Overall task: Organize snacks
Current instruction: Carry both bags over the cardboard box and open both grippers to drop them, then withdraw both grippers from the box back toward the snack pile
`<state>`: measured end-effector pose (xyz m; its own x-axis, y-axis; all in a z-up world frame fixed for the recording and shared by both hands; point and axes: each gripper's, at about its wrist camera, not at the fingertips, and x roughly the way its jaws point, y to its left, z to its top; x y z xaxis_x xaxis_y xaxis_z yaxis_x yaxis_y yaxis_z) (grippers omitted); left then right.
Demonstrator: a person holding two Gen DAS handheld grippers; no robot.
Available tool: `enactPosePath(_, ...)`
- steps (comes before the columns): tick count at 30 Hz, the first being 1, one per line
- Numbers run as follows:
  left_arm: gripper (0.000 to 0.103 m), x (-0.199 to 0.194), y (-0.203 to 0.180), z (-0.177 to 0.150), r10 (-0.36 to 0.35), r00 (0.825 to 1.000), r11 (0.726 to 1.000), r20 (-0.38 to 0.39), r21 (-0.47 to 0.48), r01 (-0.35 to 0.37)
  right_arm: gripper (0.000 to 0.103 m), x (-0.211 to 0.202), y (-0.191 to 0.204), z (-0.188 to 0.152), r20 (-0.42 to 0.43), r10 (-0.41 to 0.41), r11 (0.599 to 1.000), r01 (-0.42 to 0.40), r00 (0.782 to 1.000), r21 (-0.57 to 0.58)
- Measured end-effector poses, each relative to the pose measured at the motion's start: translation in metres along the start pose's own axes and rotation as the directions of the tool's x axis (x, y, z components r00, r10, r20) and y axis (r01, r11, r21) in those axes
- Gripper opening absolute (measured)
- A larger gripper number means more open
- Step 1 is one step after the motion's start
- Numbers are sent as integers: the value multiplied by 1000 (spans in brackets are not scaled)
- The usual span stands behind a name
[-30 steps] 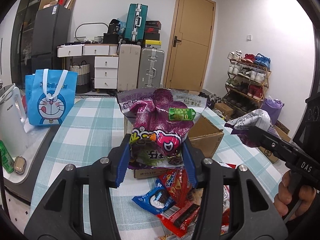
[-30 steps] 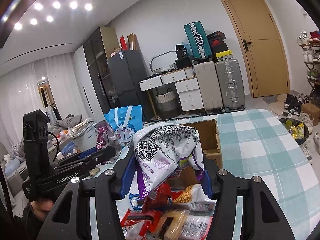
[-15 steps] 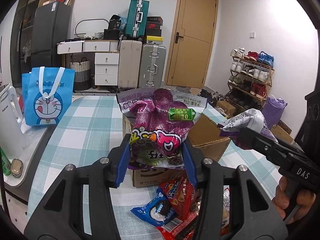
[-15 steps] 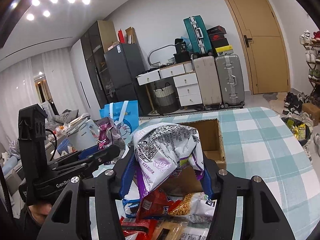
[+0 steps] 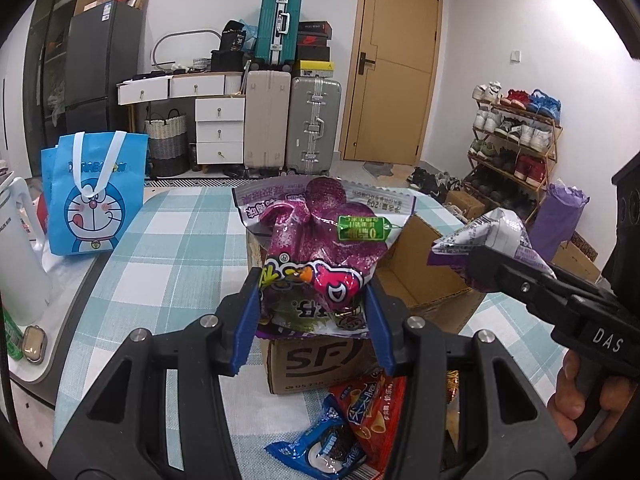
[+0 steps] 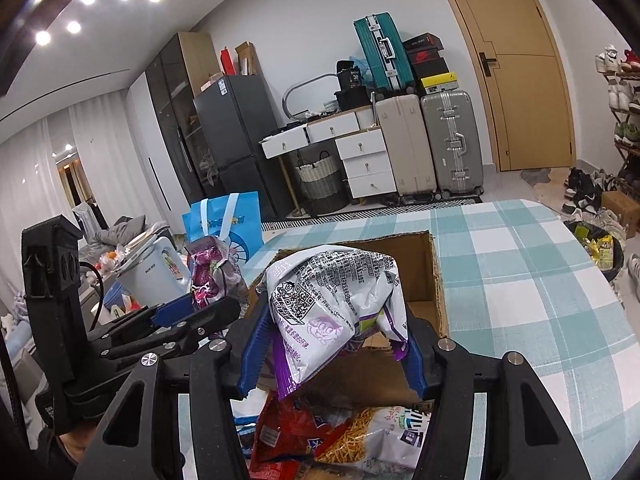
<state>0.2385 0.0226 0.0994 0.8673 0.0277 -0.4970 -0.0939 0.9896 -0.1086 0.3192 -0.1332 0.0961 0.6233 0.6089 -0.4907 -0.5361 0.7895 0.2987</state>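
My left gripper is shut on a purple snack bag, held in the air in front of the open cardboard box. My right gripper is shut on a silver and purple snack bag above the same cardboard box. In the left wrist view the right gripper shows at the right with that silver bag. The left gripper and its purple bag appear at the left of the right wrist view.
Loose snack packets lie on the checked tablecloth before the box: a blue one, a red one, a noodle-stick bag. A blue cartoon tote stands at the table's left edge beside a white kettle. Suitcases, drawers and a shoe rack stand behind.
Both grippers have carried their bags forward toward the cardboard box, which now looks larger and nearer. The loose packets have slid lower in both views.
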Motion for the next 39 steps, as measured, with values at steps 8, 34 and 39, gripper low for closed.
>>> enactPosePath(8, 45, 30, -10, 8, 18, 999, 1000, -37, 16, -17, 58, 28, -11, 3, -58, -46, 999, 47, 997, 14)
enactPosePath(34, 83, 59, -8, 3, -2, 995, 997, -95, 77, 9, 94, 22, -21, 7, -37, -57, 998, 58, 998, 10)
enactPosePath(39, 85, 36, -3, 1, -7, 996, 998, -94, 59, 13, 102, -2, -23, 0, -39, -45, 999, 46, 998, 25)
